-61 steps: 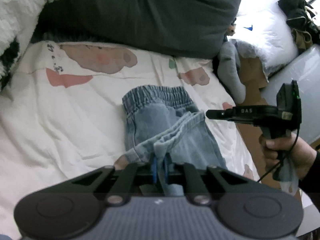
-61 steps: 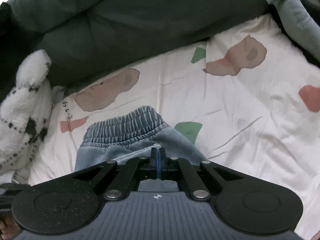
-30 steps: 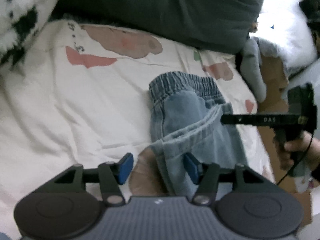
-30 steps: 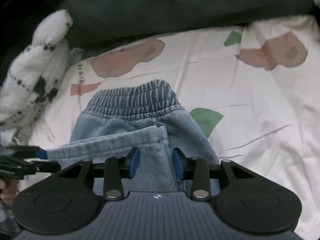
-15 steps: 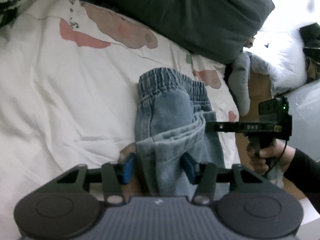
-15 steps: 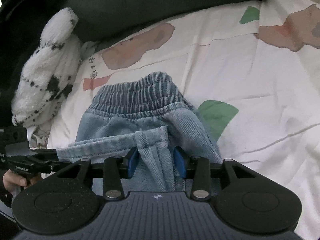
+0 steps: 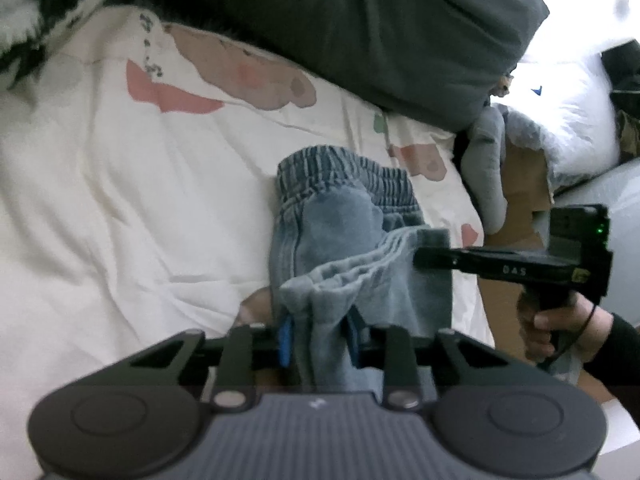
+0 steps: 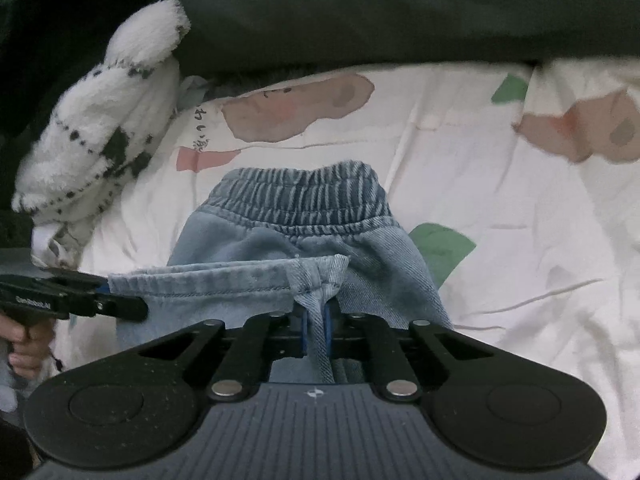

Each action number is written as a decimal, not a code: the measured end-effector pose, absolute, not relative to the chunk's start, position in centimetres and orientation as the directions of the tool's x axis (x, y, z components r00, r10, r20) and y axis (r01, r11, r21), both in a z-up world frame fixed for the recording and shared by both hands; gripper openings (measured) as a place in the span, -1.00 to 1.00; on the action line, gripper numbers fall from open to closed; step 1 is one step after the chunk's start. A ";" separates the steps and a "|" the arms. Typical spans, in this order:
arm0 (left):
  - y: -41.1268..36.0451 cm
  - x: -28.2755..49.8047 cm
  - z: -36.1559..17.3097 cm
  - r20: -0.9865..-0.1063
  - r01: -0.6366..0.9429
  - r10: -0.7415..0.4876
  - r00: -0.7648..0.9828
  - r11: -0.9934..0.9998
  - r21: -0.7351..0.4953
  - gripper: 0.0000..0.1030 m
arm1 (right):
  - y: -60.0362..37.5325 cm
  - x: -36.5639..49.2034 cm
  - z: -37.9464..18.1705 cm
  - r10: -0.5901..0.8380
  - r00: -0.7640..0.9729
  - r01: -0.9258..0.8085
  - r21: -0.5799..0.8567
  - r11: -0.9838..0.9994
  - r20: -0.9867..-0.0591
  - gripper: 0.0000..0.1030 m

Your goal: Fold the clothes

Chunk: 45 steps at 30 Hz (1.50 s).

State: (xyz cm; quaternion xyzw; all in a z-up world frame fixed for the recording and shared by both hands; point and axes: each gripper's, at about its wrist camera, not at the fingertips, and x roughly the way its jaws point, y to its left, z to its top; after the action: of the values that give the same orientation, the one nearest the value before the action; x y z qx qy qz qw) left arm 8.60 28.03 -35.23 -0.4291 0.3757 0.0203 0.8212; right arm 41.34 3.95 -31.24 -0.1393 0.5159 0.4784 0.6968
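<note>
Denim shorts (image 8: 304, 240) mid-bed (image 8: 500, 200); right tool (image 8: 315, 330) clamped on hem, left tool (image 7: 316, 332) closing around bunched hem; "DAS" readable on right tool.

You are in a bedroom at home, working on a bed. A white sheet (image 7: 120, 208) printed with pink, brown and green shapes covers it. A large dark grey pillow (image 7: 380, 32) lies at the far edge. A fluffy white blanket with black marks (image 8: 104, 120) sits to one side, and white bedding (image 7: 568, 120) is piled beyond.
</note>
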 end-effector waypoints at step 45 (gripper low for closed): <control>28.6 20.0 -32.0 -0.661 -0.274 -0.229 0.714 0.778 -0.565 -0.68 | 3.5 45.6 -28.6 0.367 0.348 -0.655 0.056 0.753 -0.863 -0.90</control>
State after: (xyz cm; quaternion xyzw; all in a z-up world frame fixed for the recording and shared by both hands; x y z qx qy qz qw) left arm 19.95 28.58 -31.98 -0.3327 0.3779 0.0128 0.8639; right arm 45.59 3.53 -28.62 -0.1517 0.4749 0.3169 0.8068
